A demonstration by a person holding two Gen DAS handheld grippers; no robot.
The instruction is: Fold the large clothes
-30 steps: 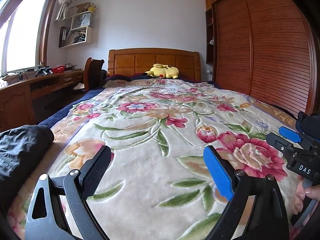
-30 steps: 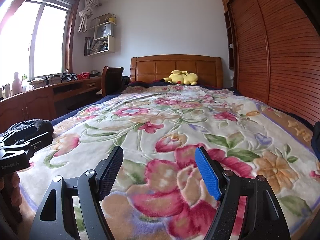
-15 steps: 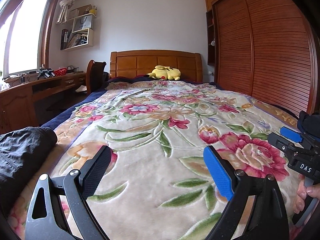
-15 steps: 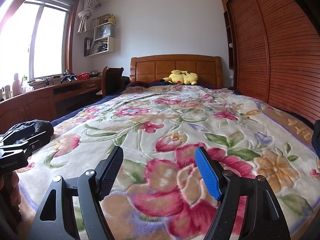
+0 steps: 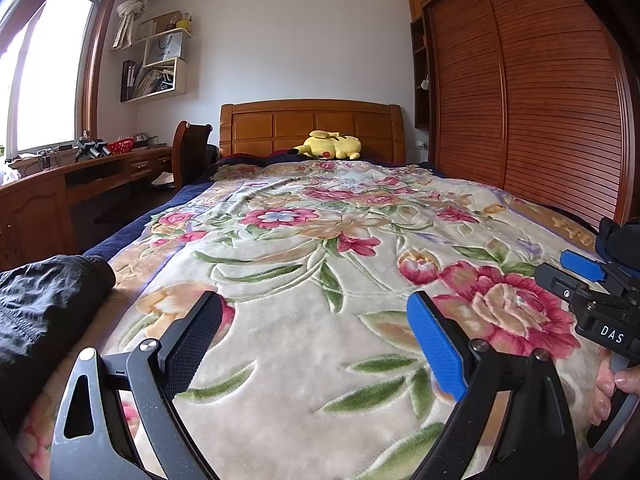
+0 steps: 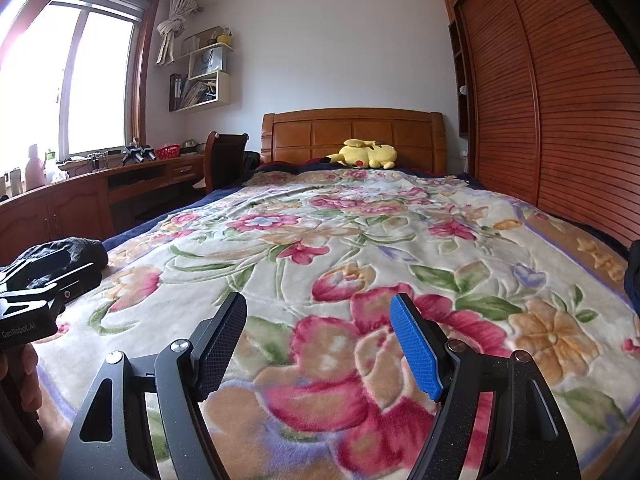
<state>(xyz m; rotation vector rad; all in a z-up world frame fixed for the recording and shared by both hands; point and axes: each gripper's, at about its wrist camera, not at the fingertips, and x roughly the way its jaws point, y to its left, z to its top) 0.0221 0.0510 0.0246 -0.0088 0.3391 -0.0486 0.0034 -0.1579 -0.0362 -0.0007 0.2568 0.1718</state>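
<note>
Garment: dark crumpled fabric bundle (image 5: 44, 304) lies at left edge of the floral plush blanket (image 5: 320, 240), near bed foot. I read left tool (image 5: 316, 320) as nearer, bundle just off its black finger. Right tool (image 6: 318, 322) well apart. Both wide, holding nothing.

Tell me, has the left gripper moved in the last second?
Yes. The left gripper tilted upward: the wooden headboard and yellow plush toy sit lower in its view, and more ceiling shows.
</note>
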